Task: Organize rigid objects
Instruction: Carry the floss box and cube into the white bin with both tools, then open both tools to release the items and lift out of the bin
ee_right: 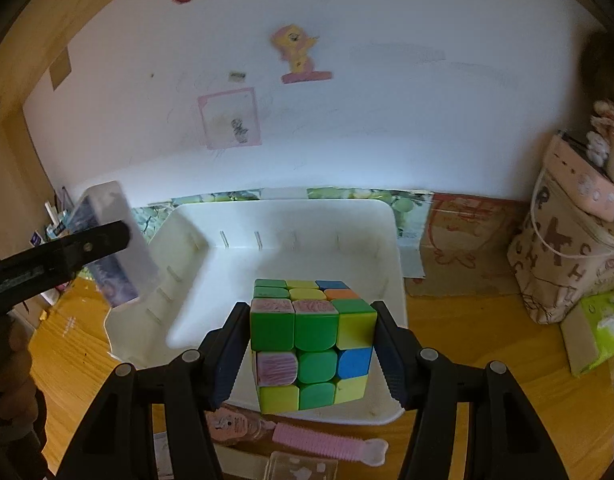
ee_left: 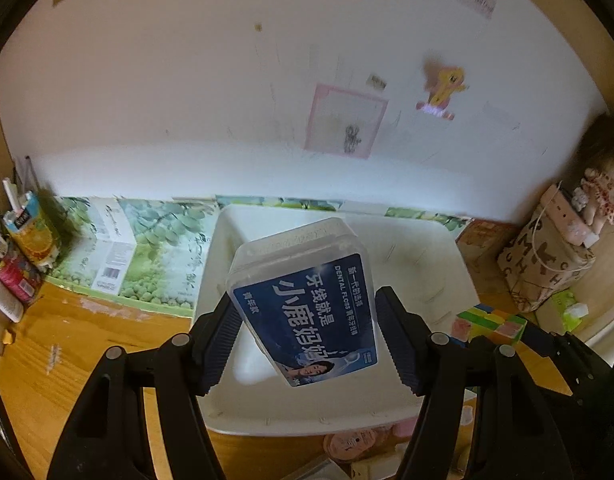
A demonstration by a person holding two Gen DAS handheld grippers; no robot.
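Observation:
My left gripper (ee_left: 309,332) is shut on a clear dental floss box with a blue label (ee_left: 307,300) and holds it tilted above the white plastic bin (ee_left: 427,400). My right gripper (ee_right: 313,350) is shut on a colourful puzzle cube (ee_right: 313,344) and holds it above the near part of the white bin (ee_right: 211,216). The cube also shows in the left wrist view (ee_left: 491,322) at the bin's right side. The floss box in the left gripper also shows in the right wrist view (ee_right: 115,244) over the bin's left rim. The bin looks empty inside.
A wooden table (ee_right: 467,332) holds the bin. A pink comb (ee_right: 327,444), a pink case (ee_right: 235,424) and a clear box (ee_right: 303,468) lie in front of it. A patterned bag (ee_right: 563,256) and green tissue pack (ee_right: 599,332) stand right. Juice cartons (ee_left: 31,236) stand left.

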